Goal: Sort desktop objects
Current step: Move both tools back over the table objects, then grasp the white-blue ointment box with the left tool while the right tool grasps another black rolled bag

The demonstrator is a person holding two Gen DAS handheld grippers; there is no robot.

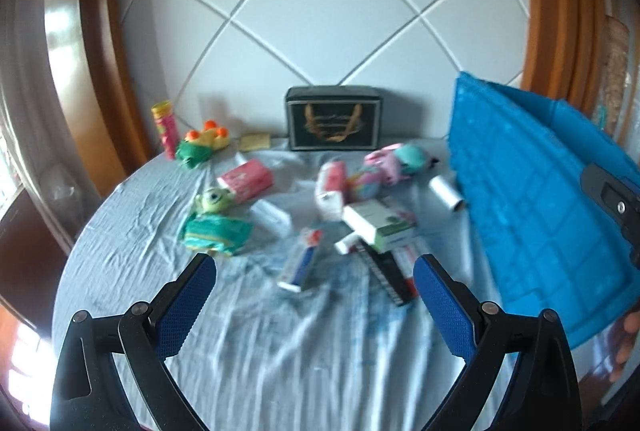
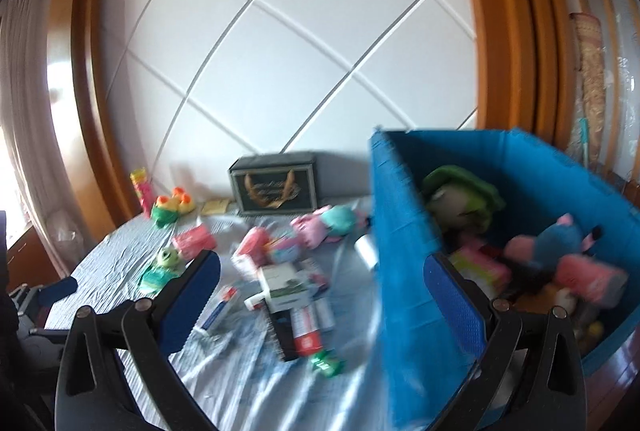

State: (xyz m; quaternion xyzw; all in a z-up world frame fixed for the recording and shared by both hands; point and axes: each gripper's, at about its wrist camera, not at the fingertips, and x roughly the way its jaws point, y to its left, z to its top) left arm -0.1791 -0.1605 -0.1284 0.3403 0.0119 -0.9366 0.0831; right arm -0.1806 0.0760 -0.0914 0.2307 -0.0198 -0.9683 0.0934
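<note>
Toys, boxes and packets lie scattered on a blue-clothed table point(image 1: 280, 351). Among them are a green one-eyed plush point(image 1: 214, 199), a teal packet point(image 1: 218, 233), a toothpaste box point(image 1: 300, 265) and a white-green box point(image 1: 380, 223). My left gripper point(image 1: 316, 295) hovers open above the near cloth, nothing between its fingers. A blue bin point(image 2: 408, 271) stands at the right, holding a green plush point(image 2: 464, 199) and a blue-pink plush point(image 2: 560, 243). My right gripper point(image 2: 320, 295) is open astride the bin's left wall, one finger inside and one outside.
A black box with a gold emblem point(image 1: 334, 119) stands against the white panelled wall. A pink can point(image 1: 166, 129) and a yellow-green toy point(image 1: 202, 143) sit at the back left. A white roll point(image 1: 446, 191) lies beside the bin. Wooden frames flank both sides.
</note>
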